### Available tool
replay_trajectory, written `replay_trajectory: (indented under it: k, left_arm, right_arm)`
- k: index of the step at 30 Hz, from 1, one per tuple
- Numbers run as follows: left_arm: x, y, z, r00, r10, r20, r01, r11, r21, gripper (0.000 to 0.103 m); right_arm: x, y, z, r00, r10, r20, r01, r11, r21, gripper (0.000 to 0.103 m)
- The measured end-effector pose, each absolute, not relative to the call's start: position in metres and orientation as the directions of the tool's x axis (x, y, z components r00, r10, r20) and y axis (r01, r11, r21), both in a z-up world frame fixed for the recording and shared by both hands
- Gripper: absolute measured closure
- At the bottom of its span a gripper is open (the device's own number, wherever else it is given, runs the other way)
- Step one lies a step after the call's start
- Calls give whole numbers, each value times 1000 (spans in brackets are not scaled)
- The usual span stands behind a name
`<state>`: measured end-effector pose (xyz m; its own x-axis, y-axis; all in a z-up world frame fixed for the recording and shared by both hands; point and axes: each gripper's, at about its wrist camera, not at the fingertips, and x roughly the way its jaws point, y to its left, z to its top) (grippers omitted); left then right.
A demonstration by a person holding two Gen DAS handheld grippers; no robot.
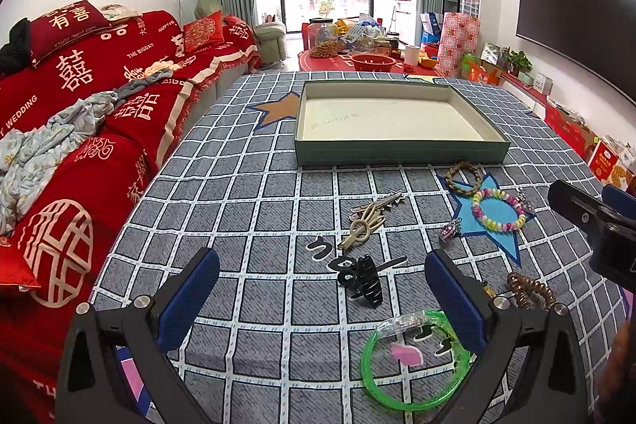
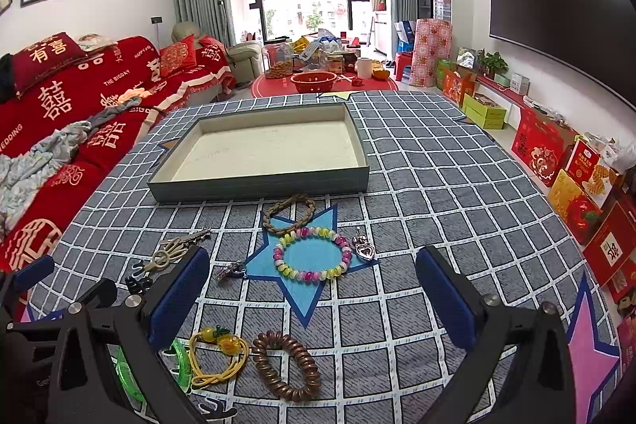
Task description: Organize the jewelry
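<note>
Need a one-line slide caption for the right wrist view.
Open right claw above scattered bracelets, beaded bracelet ahead, empty tray beyond.

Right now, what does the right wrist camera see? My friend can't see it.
An open right hand-held gripper hovers over a checked tablecloth scattered with jewelry: a colorful bead bracelet, a braided bracelet, a brown coil hair tie. Behind them sits an empty tray.

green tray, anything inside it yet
Nothing inside the green tray: only its bare cream lining shows in both views. The near wall hides a thin strip of floor. The beaded bracelet and braided bracelet lie outside.
</note>
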<state>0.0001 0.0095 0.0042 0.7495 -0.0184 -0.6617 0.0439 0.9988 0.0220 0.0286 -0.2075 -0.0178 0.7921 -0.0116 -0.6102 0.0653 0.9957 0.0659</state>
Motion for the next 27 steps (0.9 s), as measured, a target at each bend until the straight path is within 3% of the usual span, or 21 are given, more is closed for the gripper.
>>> replay_trajectory:
  k: [27]
  left_arm:
    - [-1,9,4,750,-19,-662,44,999,21,0]
  right_arm:
    - [29,-207,-17,792,-12,-611,67,996,67,0]
